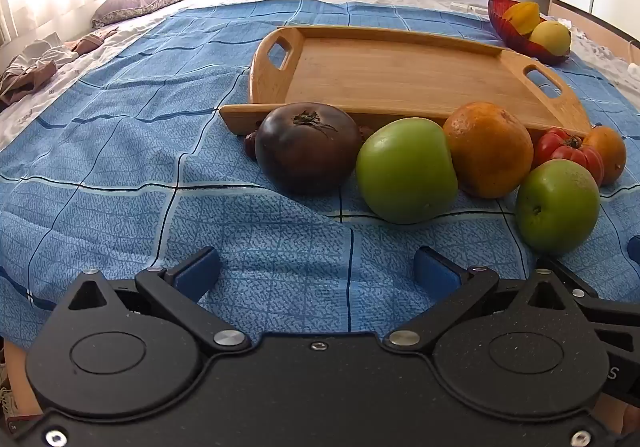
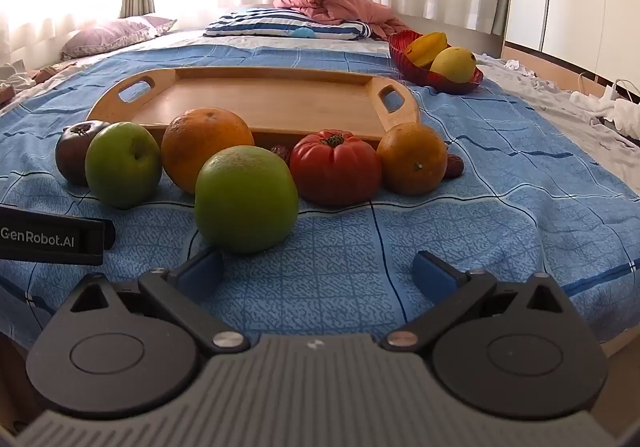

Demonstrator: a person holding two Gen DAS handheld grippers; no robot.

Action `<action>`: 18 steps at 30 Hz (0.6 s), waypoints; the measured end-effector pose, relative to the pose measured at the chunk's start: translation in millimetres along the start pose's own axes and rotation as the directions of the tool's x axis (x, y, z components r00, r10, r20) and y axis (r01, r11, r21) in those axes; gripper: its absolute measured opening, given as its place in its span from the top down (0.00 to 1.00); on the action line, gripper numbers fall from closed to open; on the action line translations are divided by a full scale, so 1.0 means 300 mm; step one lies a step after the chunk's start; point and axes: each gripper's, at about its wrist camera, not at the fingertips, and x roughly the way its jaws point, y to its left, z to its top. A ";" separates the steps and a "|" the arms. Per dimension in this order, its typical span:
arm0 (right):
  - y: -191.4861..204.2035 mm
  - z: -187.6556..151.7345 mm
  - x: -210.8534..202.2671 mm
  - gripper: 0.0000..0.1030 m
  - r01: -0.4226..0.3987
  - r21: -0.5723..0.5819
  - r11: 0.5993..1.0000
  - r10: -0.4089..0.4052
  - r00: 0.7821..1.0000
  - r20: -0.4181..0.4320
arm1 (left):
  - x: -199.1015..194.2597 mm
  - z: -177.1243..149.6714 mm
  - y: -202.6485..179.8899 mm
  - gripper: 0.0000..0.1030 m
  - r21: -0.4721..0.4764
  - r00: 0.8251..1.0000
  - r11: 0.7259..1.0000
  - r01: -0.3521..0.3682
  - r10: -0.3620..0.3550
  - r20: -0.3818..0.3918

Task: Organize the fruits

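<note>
A row of fruit lies on the blue bedspread in front of a wooden tray: a dark purple tomato, two green apples, two oranges and a red ribbed tomato. The tray holds nothing. My left gripper is open and empty, low over the bedspread, short of the fruit. My right gripper is open and empty, its left finger just below the nearest green apple.
A red bowl with yellow fruit stands behind the tray at the right. Pillows and a pink blanket lie at the far end. Clothes lie at the left. Small dark fruits sit by the tray's front edge.
</note>
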 end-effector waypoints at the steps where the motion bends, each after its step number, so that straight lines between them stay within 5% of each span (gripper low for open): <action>1: 0.000 0.000 0.000 0.00 0.001 -0.002 1.000 -0.001 1.000 0.001 | 0.000 0.000 0.000 0.00 0.000 1.000 1.000 0.000 0.000 0.001; 18: -0.001 0.000 0.001 0.00 -0.003 0.004 1.000 0.003 1.000 -0.006 | 0.000 0.000 0.000 0.00 -0.001 1.000 1.000 0.001 -0.001 0.002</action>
